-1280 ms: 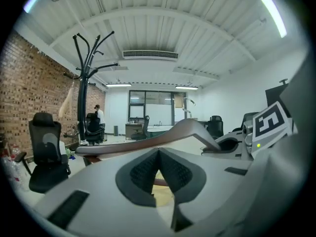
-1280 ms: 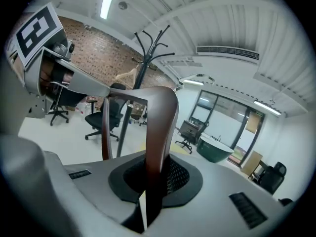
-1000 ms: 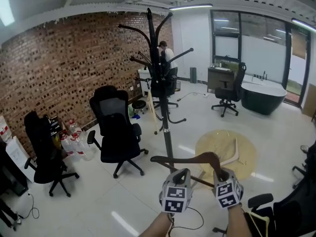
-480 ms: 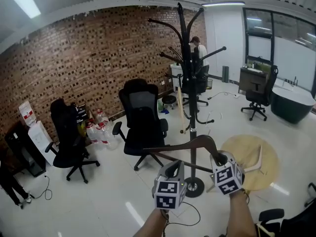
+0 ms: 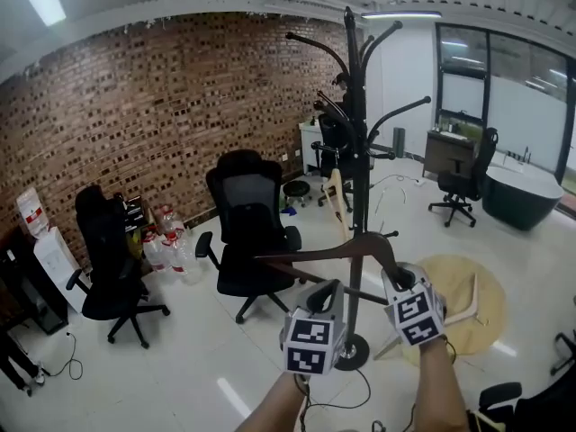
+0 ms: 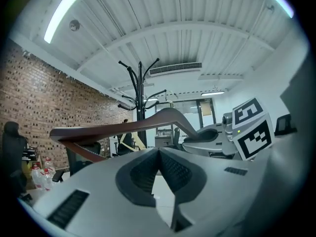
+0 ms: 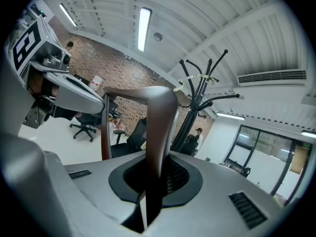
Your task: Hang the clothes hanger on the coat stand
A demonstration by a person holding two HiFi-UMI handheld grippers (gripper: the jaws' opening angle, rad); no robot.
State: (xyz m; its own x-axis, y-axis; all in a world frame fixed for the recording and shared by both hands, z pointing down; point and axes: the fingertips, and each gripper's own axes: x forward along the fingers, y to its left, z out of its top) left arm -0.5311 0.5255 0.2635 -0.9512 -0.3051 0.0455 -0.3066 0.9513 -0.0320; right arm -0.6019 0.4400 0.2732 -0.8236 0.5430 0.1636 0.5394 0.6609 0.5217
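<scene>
A dark wooden clothes hanger [image 5: 315,252] is held level in front of me, and my right gripper [image 5: 399,280] is shut on its neck. The right gripper view shows the hanger [image 7: 158,132] rising from between that gripper's pads [image 7: 158,174]. My left gripper [image 5: 328,288] is just left of it, under the hanger's lower bar, jaws shut with nothing between them [image 6: 159,152]. The black coat stand [image 5: 356,151] rises right behind the hanger, its curved hooks high above. It also shows as the coat stand [image 6: 139,90] and the stand [image 7: 197,98] in both gripper views.
Two black office chairs [image 5: 247,232] [image 5: 108,259] stand left of the coat stand by the brick wall, with water bottles [image 5: 166,250] between them. A round wooden tabletop [image 5: 459,295] lies on the floor to the right. A dark bathtub [image 5: 526,196] is far right.
Both grippers have carried the hanger forward and a little up, close to the coat stand. The stand's base now lies just beyond the grippers. The grip has not changed.
</scene>
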